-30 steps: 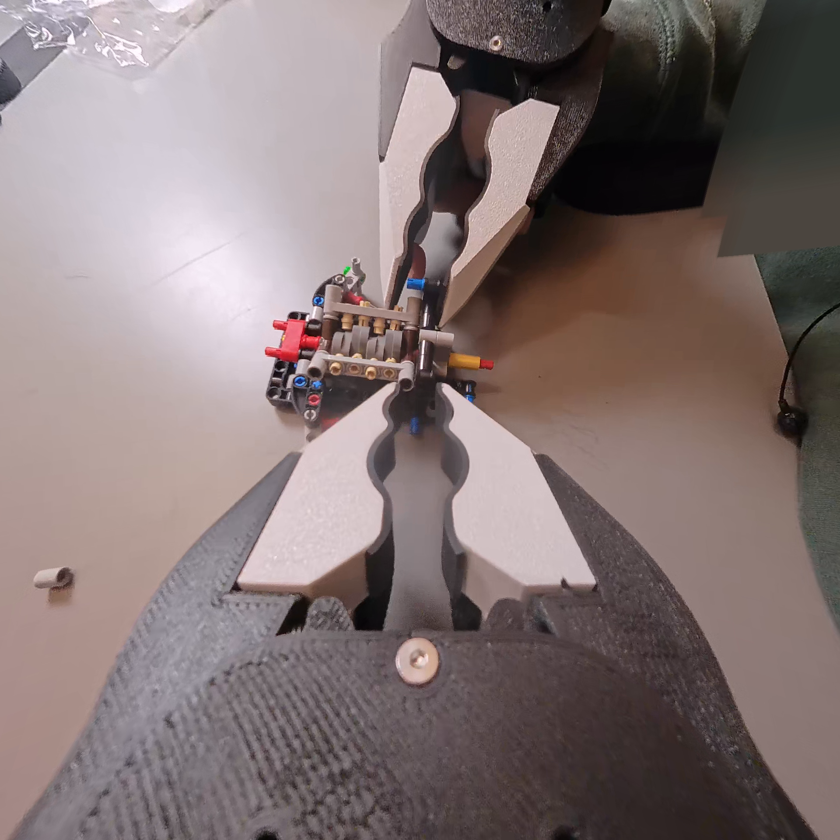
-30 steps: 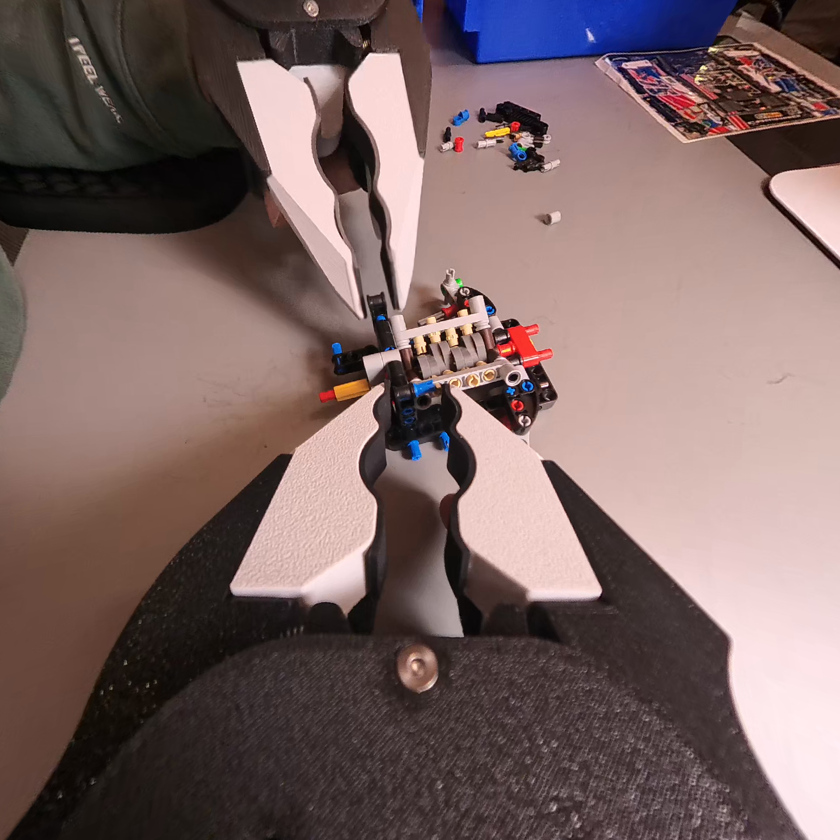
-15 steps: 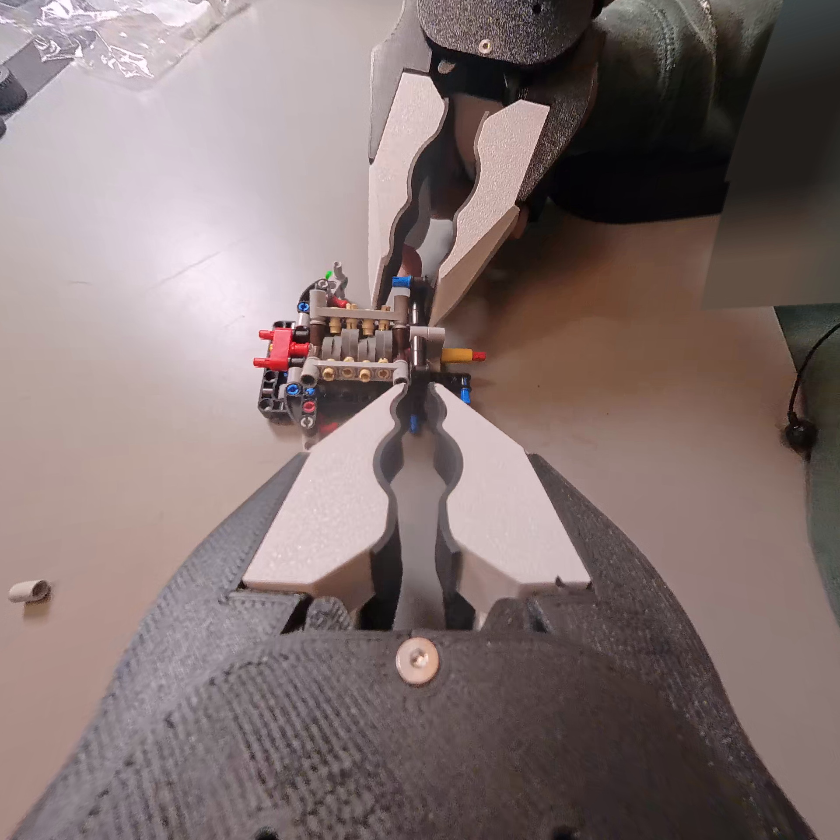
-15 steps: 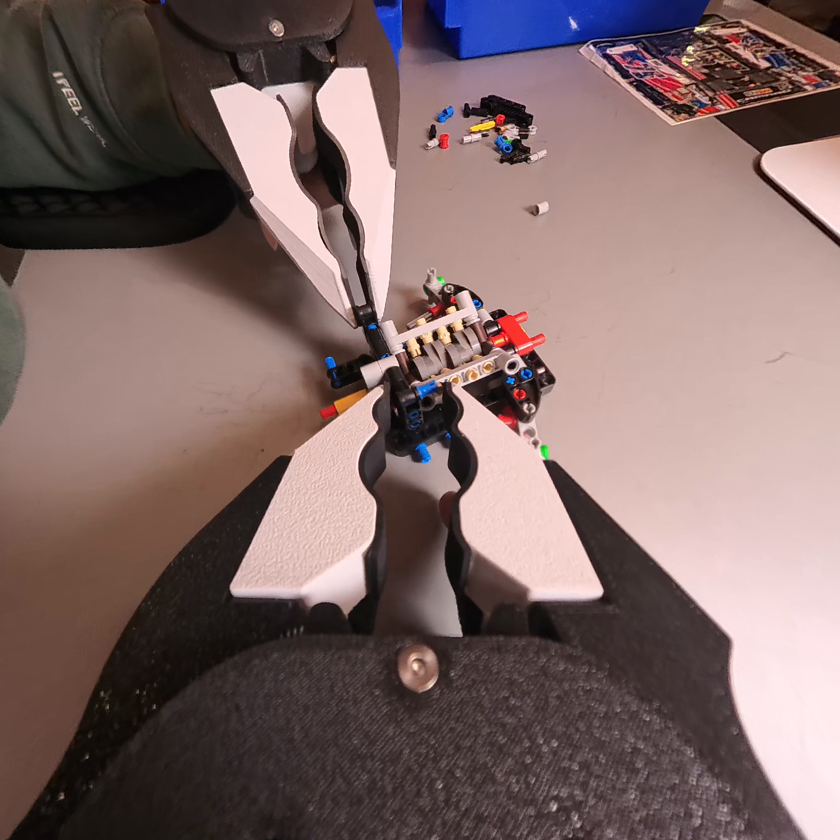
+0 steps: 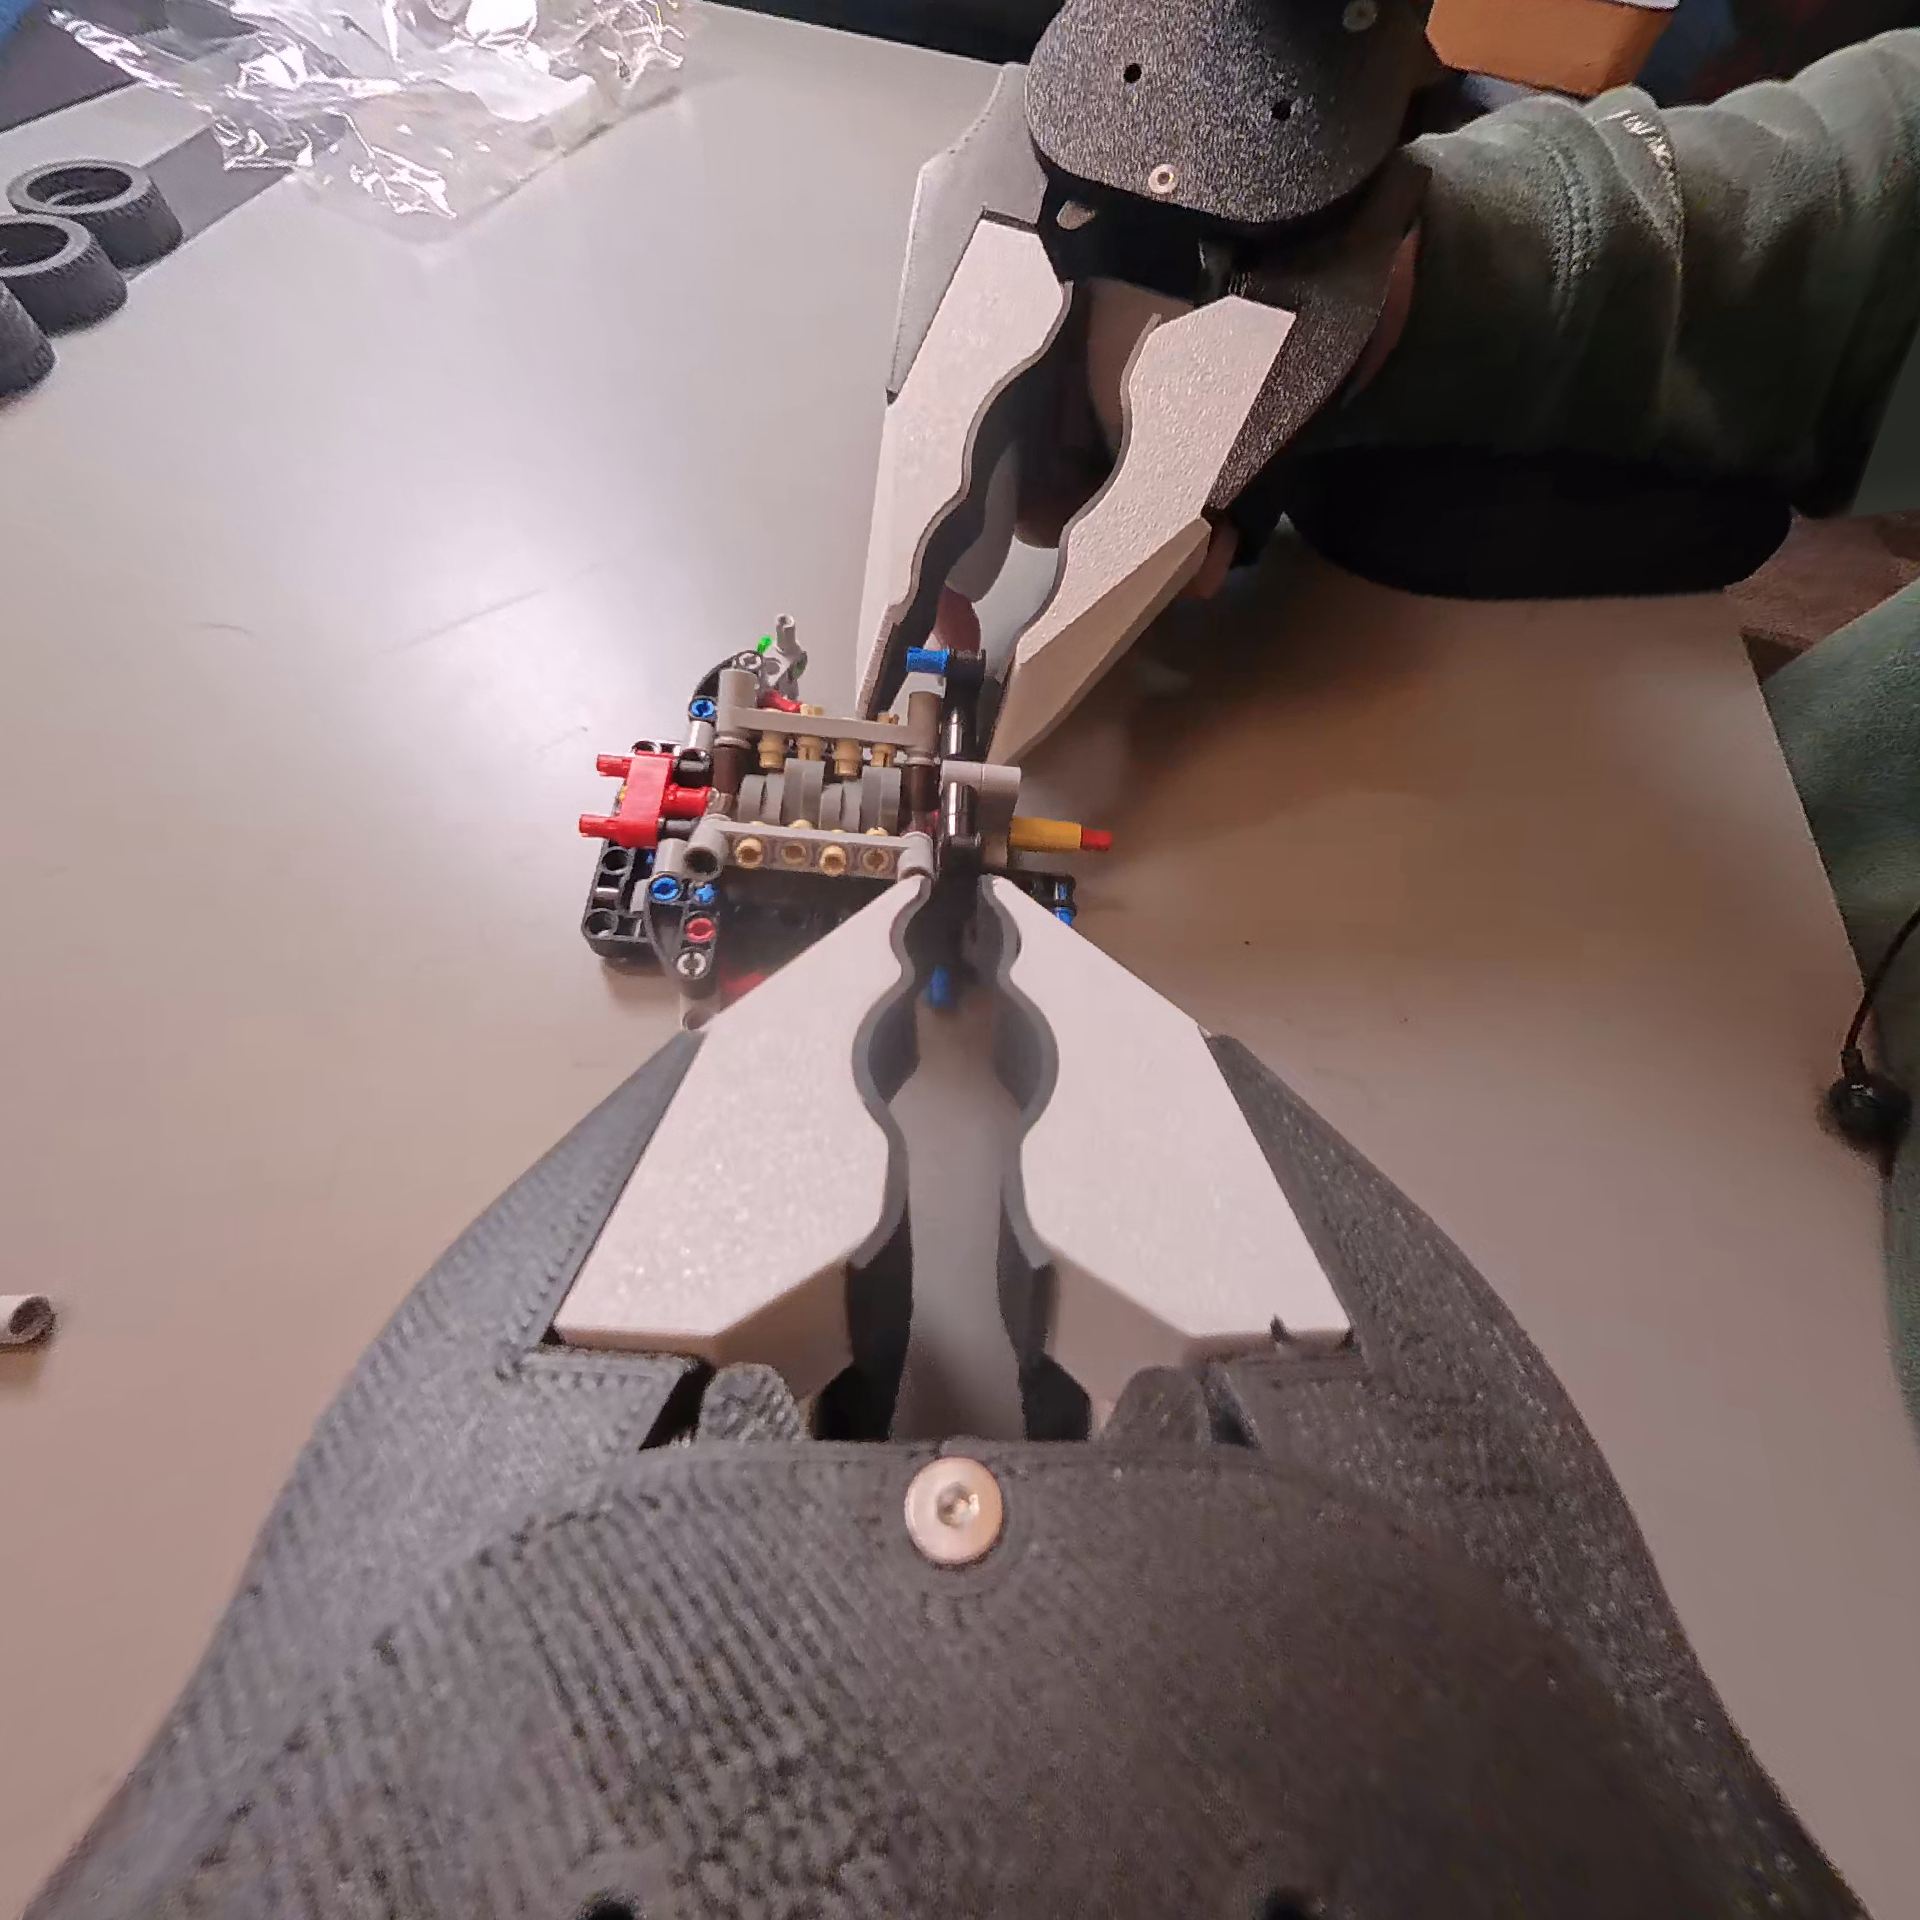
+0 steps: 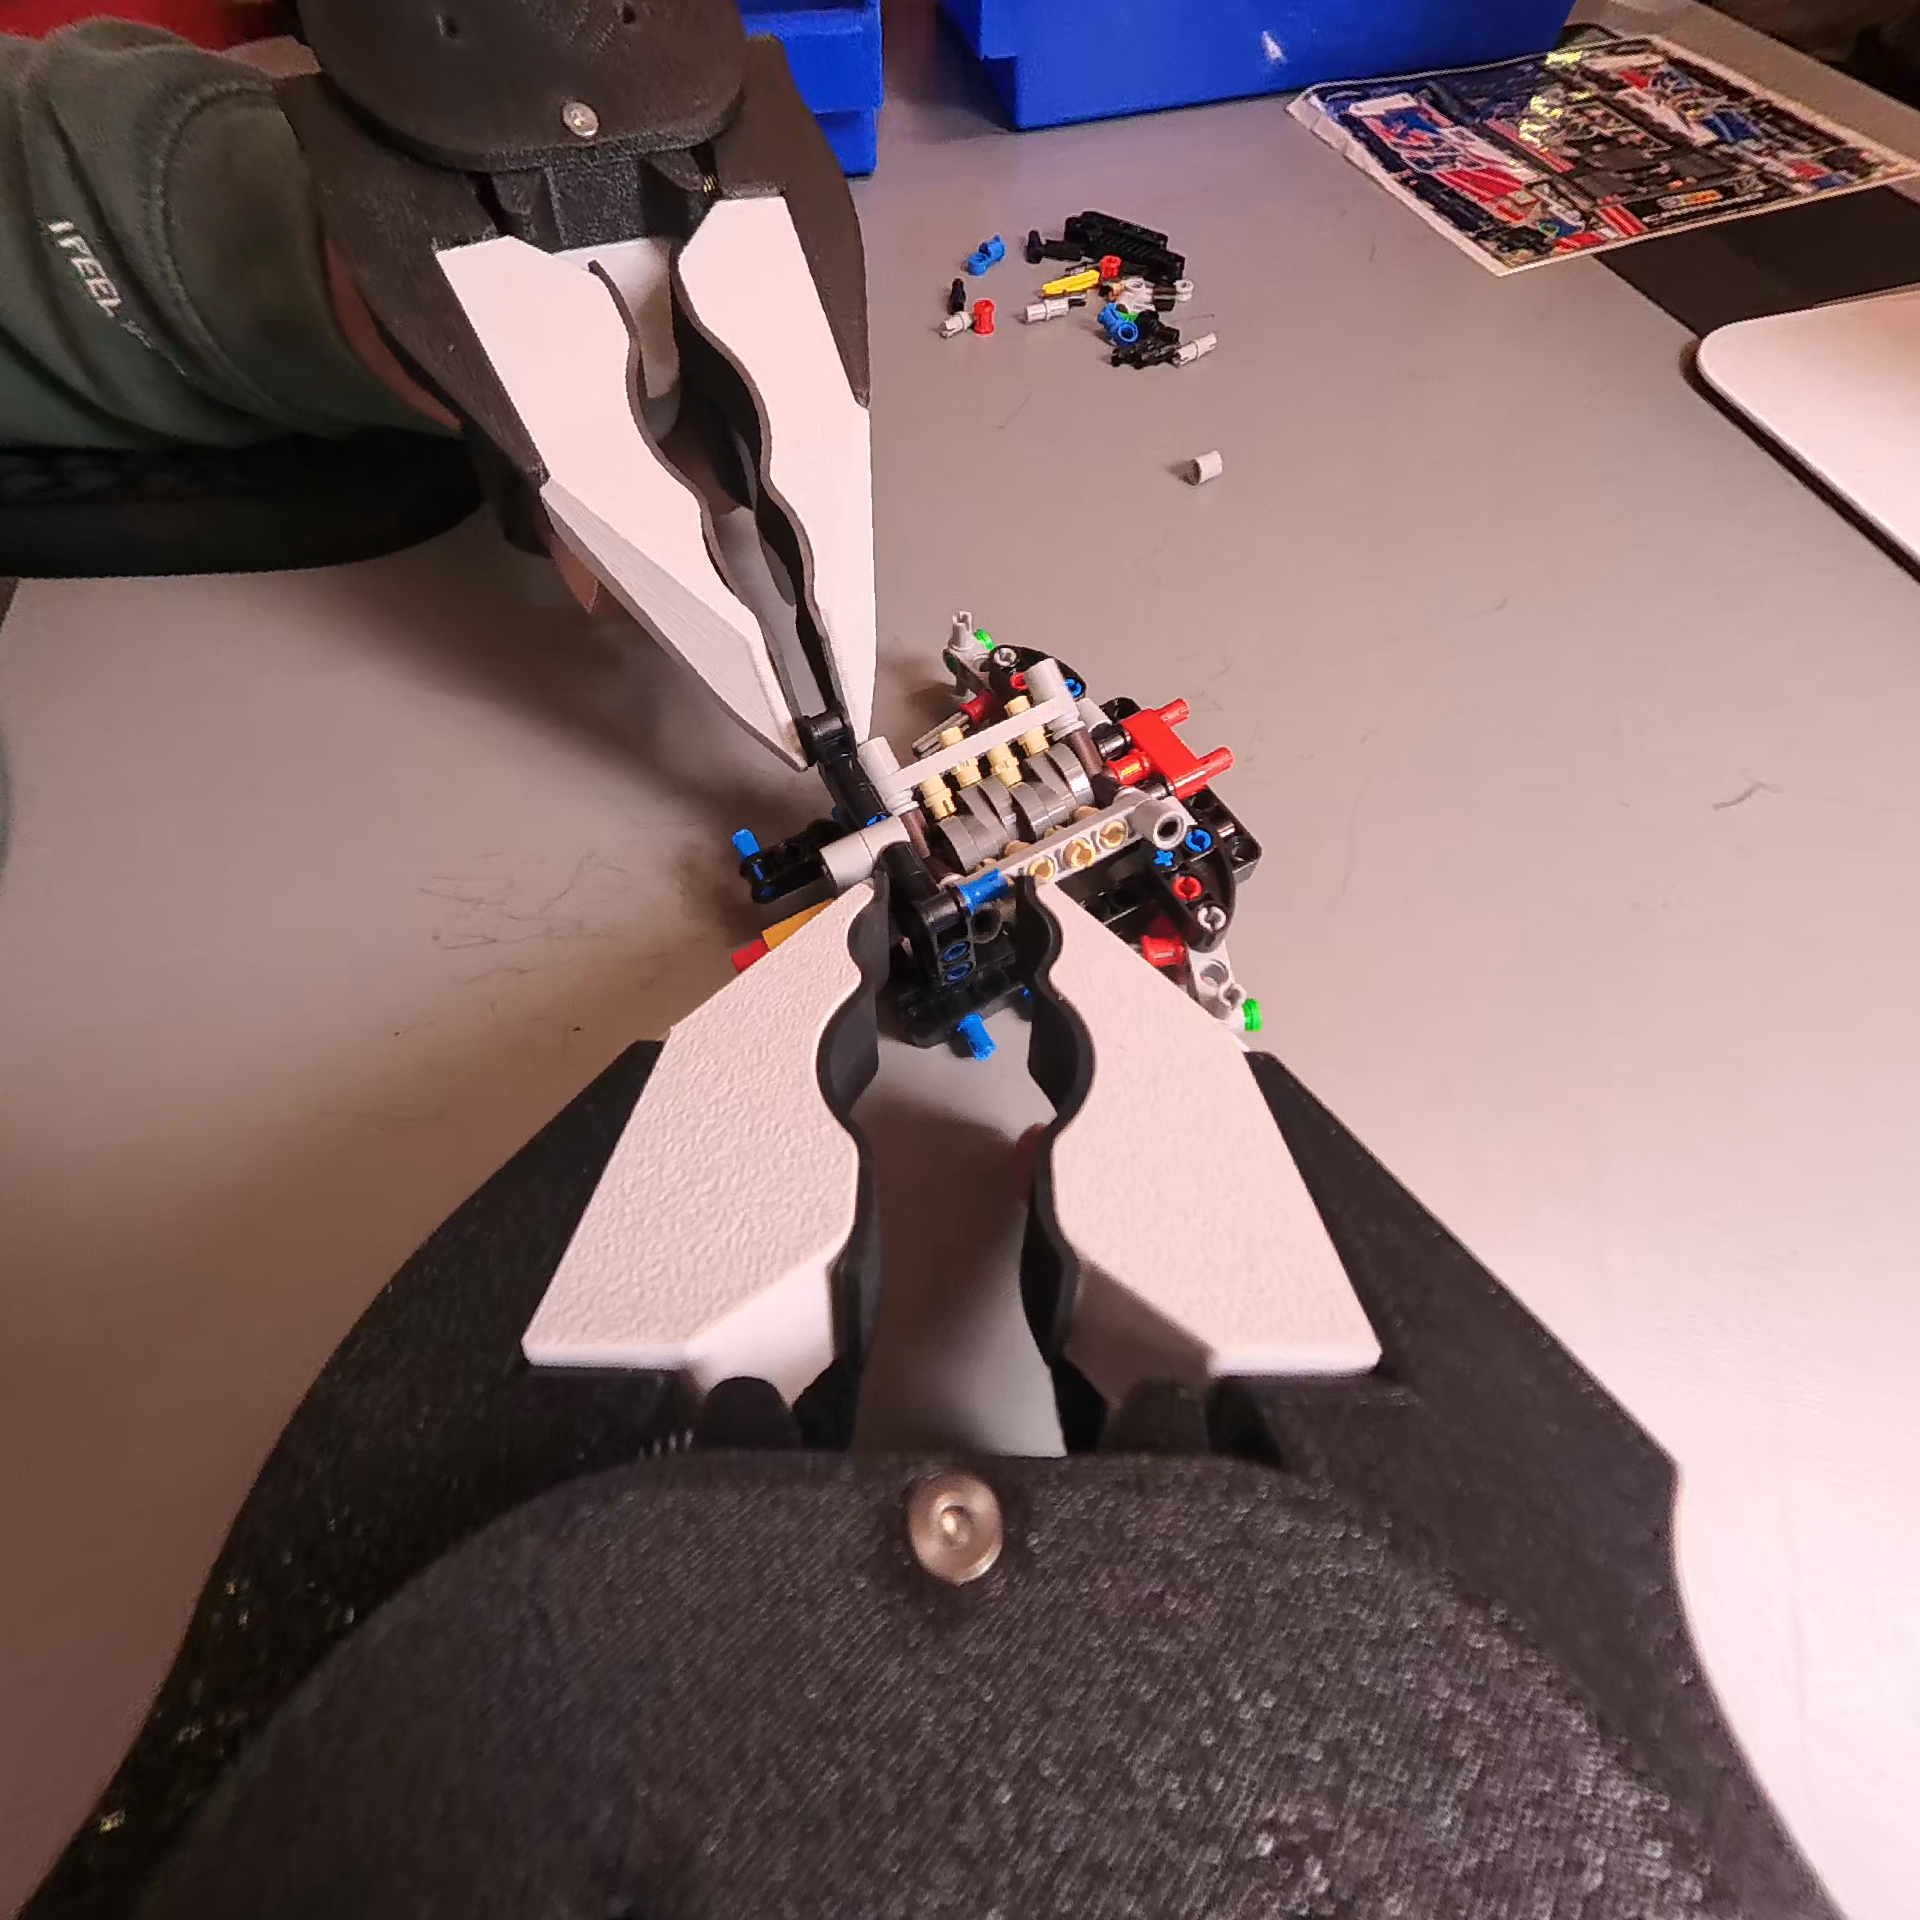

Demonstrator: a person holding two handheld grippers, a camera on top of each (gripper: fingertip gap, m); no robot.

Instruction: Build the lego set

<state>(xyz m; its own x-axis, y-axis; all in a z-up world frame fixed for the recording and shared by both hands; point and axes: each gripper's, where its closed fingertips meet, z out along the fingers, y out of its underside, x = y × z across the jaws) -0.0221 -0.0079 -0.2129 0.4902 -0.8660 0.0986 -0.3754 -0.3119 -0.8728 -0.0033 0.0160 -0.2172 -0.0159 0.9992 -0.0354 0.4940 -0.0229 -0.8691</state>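
The left gripper (image 5: pixel 954 902) and the right gripper (image 6: pixel 951 894) point at each other, tips low near the table. Both have their jaws closed narrowly, seemingly pinching something; a green sleeve (image 5: pixel 1662 312) is behind the right one.

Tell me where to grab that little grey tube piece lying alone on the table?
The small grey plastic tube lies on its side on the grey table, well apart from the other loose pieces. Probably best to come straight down from above and pinch across its round middle, one finger on each curved side, so it cannot roll away.
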